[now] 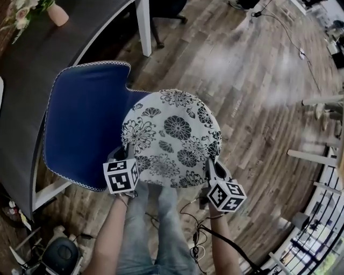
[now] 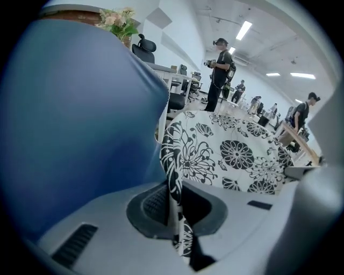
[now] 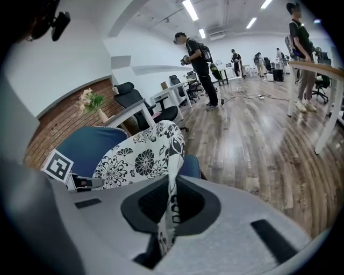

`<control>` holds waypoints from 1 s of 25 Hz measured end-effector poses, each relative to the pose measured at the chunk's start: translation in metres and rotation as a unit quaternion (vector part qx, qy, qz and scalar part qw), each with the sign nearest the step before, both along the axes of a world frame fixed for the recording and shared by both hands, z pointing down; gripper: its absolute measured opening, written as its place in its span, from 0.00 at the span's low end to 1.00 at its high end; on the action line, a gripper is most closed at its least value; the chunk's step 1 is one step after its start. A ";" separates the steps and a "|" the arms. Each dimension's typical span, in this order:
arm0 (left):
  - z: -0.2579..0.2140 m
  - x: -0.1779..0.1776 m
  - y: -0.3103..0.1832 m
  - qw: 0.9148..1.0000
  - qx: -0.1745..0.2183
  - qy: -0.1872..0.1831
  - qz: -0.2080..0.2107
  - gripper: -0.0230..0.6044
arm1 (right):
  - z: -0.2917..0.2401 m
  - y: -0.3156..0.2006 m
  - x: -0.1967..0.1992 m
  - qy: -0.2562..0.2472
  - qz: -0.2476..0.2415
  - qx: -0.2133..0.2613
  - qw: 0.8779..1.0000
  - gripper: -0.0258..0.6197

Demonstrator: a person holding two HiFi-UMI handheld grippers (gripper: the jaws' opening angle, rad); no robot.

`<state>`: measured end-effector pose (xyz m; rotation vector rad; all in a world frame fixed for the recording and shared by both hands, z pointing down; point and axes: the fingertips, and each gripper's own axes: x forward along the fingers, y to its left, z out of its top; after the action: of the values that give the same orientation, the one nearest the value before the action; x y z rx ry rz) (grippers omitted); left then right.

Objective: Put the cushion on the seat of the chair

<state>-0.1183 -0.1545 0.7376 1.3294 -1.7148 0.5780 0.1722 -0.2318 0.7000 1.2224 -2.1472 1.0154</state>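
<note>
We pinch the floral cushion [image 1: 172,134] with the left gripper [image 1: 126,157] at seven o'clock and the right gripper [image 1: 213,165] at five, over the blue chair [image 1: 80,123].

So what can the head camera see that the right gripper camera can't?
Only the head view: the cushion as a whole circle from above, the person's legs, and cables on the wooden floor. Only the right gripper view: the right gripper up close, jaws shut on the cushion's edge, plus people standing across the room and ceiling lights. Both show the flowered cushion, the blue chair and that floor.
</note>
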 end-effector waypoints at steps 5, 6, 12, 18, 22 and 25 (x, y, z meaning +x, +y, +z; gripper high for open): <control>0.015 0.001 -0.006 1.000 -0.001 -0.014 -0.007 0.06 | 0.018 -0.013 -0.006 -0.013 -0.014 0.000 1.000 0.06; 0.018 0.001 -0.008 1.000 -0.003 -0.017 -0.009 0.06 | 0.020 -0.017 -0.006 -0.015 -0.016 0.000 1.000 0.06; 0.025 -0.001 -0.005 0.998 -0.017 -0.044 -0.034 0.06 | 0.030 -0.023 -0.008 -0.036 -0.013 -0.013 0.999 0.06; 0.029 0.000 -0.007 0.998 -0.022 -0.051 -0.036 0.06 | 0.041 -0.023 -0.008 -0.026 -0.015 -0.028 0.999 0.06; 0.036 -0.003 -0.008 0.998 -0.029 -0.055 -0.029 0.06 | 0.050 -0.026 -0.012 -0.017 -0.020 -0.037 0.999 0.06; 0.045 -0.004 -0.009 0.997 -0.037 -0.059 -0.023 0.06 | 0.059 -0.027 -0.013 -0.010 -0.025 -0.043 0.999 0.06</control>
<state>-0.1224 -0.1633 0.7830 1.2227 -1.7961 0.6980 0.1593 -0.2592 0.7587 1.1178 -2.1150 1.0903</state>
